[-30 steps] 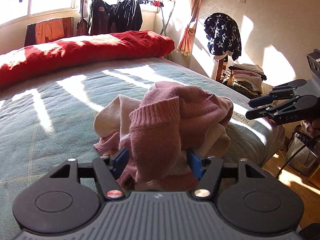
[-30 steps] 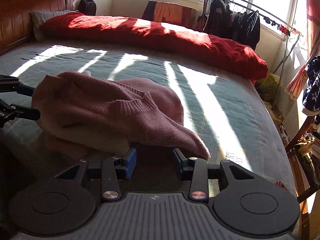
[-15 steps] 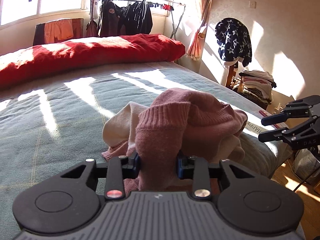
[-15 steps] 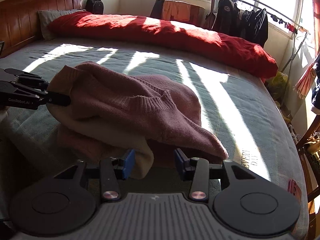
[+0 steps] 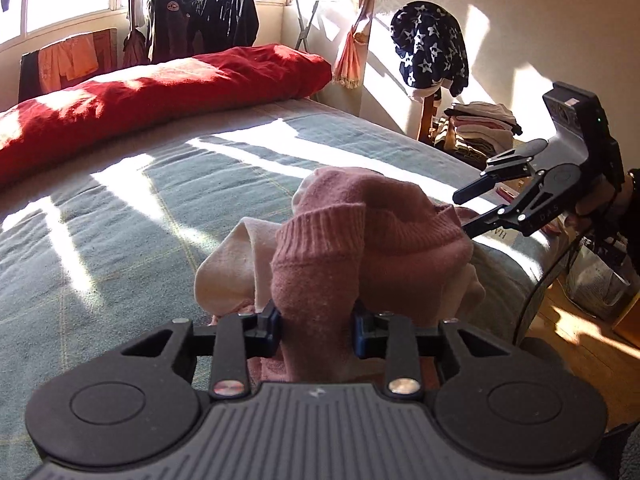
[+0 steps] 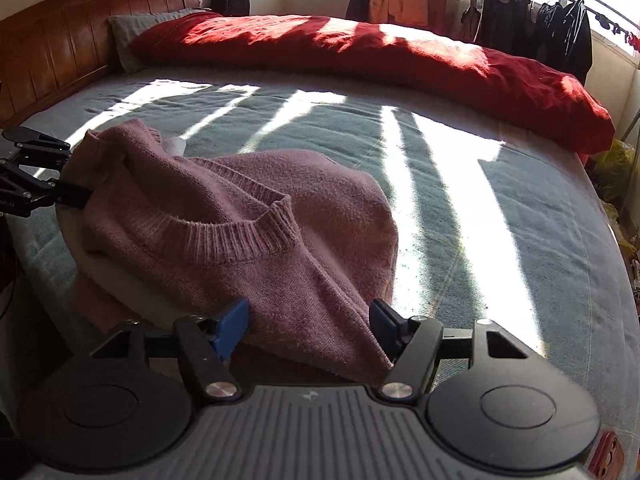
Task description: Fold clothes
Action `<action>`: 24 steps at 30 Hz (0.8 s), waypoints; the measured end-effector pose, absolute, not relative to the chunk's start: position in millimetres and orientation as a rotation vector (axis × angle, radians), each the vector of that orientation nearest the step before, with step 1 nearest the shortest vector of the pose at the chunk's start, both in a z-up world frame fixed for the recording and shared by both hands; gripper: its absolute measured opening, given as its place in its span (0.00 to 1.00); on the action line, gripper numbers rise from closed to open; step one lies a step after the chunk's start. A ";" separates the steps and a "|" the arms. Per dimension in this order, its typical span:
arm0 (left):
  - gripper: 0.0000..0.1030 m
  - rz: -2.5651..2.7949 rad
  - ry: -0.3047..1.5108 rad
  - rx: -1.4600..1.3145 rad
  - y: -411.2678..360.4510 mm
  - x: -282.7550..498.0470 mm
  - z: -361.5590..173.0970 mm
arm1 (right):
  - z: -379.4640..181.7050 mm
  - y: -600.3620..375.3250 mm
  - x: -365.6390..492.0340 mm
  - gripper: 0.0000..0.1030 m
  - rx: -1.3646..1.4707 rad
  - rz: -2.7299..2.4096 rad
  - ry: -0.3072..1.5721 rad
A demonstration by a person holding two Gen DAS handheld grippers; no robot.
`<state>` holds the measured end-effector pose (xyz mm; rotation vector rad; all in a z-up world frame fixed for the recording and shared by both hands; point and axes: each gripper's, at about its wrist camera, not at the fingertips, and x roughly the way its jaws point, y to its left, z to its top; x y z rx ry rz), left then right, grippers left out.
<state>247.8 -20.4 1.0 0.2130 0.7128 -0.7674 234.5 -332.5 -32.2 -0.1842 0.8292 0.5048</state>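
A pink knitted sweater (image 5: 372,232) lies bunched on the bed, with cream fabric (image 5: 228,264) showing beside and under it. My left gripper (image 5: 316,322) is shut on a ribbed fold of the sweater and holds it a little off the cover. In the right wrist view the sweater (image 6: 248,200) shows its round neckline, and the left gripper (image 6: 78,174) bites its far left end. My right gripper (image 6: 308,326) has its jaws opening around the near part of the sweater; the pads do not press it. From the left wrist view the right gripper (image 5: 462,214) reaches in from the right.
The bed's blue-grey cover (image 6: 500,220) carries a long red quilt (image 6: 360,52) at the back, below a wooden headboard (image 6: 52,52). A rack of dark clothes (image 5: 200,20) stands by the window. A chair with a starred garment (image 5: 432,48) and folded clothes (image 5: 480,128) stand past the bed's right edge.
The left gripper's jaws closed on the sweater's ribbed fold and raised it slightly. The right gripper moved in over the sweater and its jaws spread wider, with the neckline now in view.
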 end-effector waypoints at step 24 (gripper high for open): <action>0.17 -0.501 1.308 0.226 -74.6 330.0 87.2 | 12.5 -316.3 347.7 0.71 -0.251 0.933 1.220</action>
